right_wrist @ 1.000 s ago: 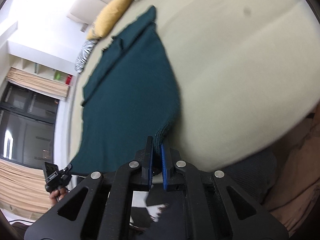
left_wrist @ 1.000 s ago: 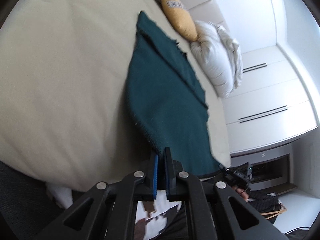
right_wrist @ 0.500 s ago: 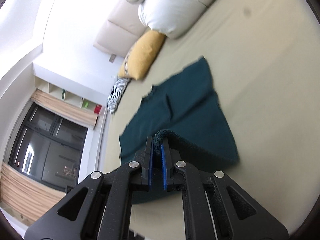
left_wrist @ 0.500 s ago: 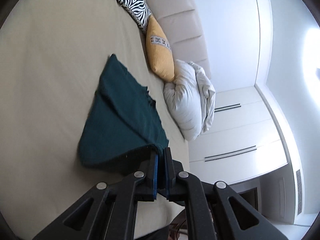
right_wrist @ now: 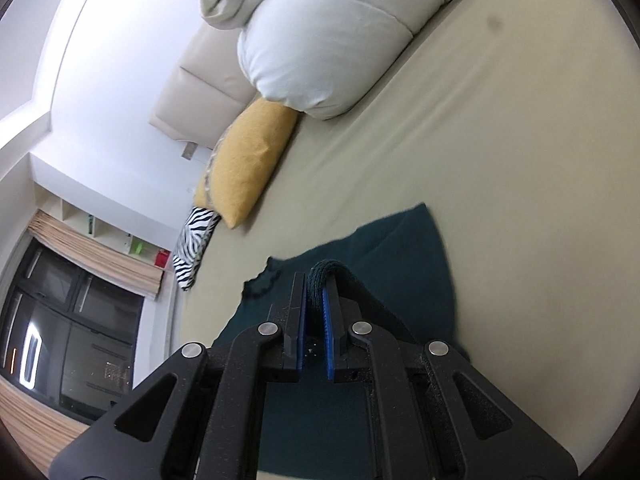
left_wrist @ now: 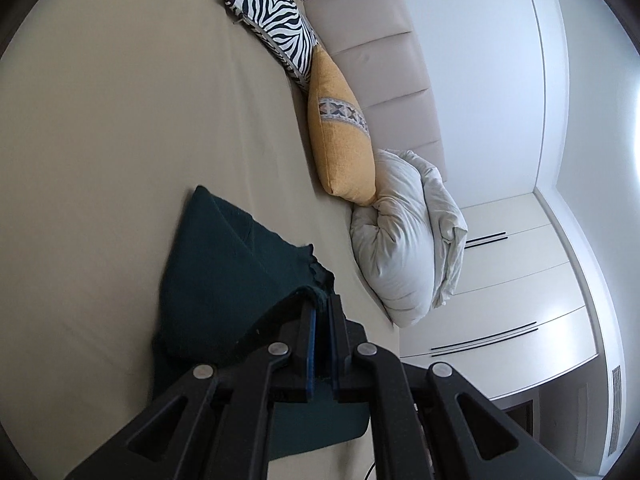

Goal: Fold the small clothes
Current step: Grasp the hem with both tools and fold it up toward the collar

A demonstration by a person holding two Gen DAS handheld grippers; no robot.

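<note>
Left wrist view: your left gripper (left_wrist: 321,308) is clamped on one corner of the dark green garment (left_wrist: 224,276); in the right wrist view your right gripper (right_wrist: 316,296) pinches the matching corner, a rolled hem between its blue pads.

Garment: lying on the beige bed (left_wrist: 120,160), its near half lifted and doubled over the far half.

Step in hand, as I judge it: carry both corners level to the far edge, lay hem on hem, keep the cloth taut between the grippers, lower before you let go. The frayed far edge (right_wrist: 260,284) looks rumpled, though blur makes that uncertain; smooth it.

Surroundings: white duvet (left_wrist: 404,240), yellow cushion (left_wrist: 340,140), zebra cushion (left_wrist: 272,12) near the headboard (left_wrist: 380,56), all apart from the garment. Nothing stands in the way.
</note>
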